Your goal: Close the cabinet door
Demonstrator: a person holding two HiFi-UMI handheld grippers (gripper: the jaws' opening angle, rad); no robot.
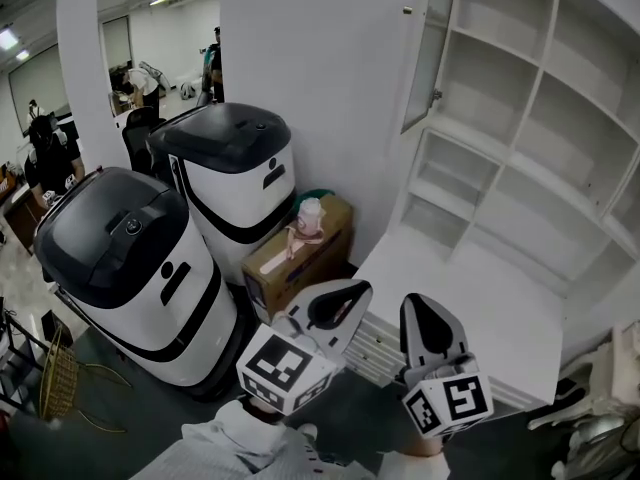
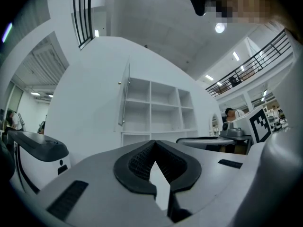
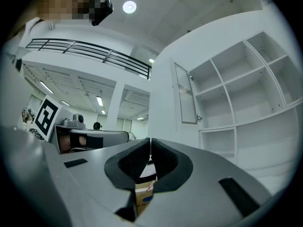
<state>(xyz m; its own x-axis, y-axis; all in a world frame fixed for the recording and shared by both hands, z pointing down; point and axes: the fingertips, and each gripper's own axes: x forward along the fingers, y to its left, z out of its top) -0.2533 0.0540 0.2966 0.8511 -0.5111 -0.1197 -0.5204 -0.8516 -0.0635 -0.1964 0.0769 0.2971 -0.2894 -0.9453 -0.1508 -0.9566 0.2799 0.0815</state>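
Head view, cabinet door (image 1: 428,53): is standing open, swung out from the upper left of the white shelf cabinet (image 1: 545,118)
Head view, left tongs (image 1: 338,306): are hovering low in the frame, their marker cube (image 1: 283,368) nearest the camera, pointing towards the cabinet's lower part and well apart from the door
Head view, right tongs (image 1: 428,330): are hovering just beside the left ones, at the near edge of the white bench (image 1: 480,298) at the cabinet's foot
Head view, surroundings: two white-and-black machines (image 1: 150,268) are standing at the left, with a cardboard box (image 1: 300,263) sitting between them and the cabinet's side wall
Left gripper view, left tongs (image 2: 154,145): are clenched, the dark pads meeting at the tips and gripping nothing
Left gripper view, cabinet door (image 2: 124,98): is showing nearly edge-on above the tongs, sticking out at the left of the open shelves
Right gripper view, right tongs (image 3: 149,150): are clenched too, pads pressing together at the tips; a piece of the cardboard box is showing through the slit lower down, behind the pads and not held
Right gripper view, cabinet door (image 3: 185,94): is hanging open above and right of the tongs, its framed panel facing the camera, hinged beside the shelves
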